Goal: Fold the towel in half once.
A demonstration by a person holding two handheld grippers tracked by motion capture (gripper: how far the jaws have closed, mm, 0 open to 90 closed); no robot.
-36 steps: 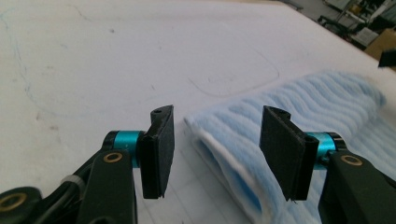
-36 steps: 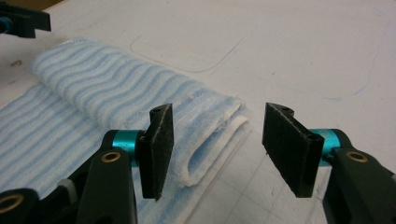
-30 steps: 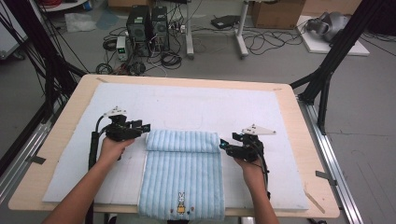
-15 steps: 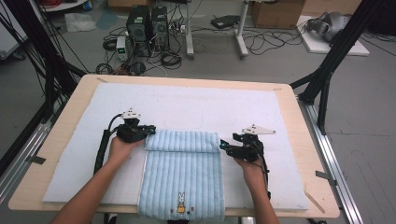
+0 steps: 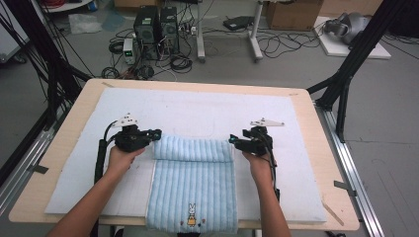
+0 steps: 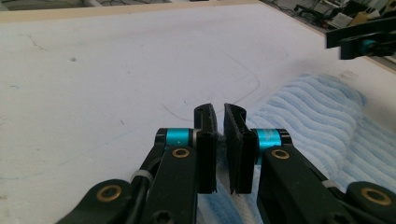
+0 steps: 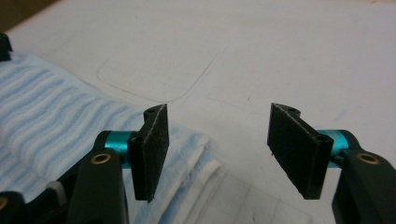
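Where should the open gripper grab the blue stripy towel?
Best guess: the light blue striped towel is best taken at the right end of its rolled top fold, coming in from the right. That thick edge lies just beside the right gripper, whose jaws stand open.

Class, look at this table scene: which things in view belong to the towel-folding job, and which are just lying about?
Part of the job:
blue towel, far end folded over
left gripper, shut at the fold's left end
right gripper, open at its right end
white mat underneath

Lying about:
computer towers on the floor
cables
cardboard box
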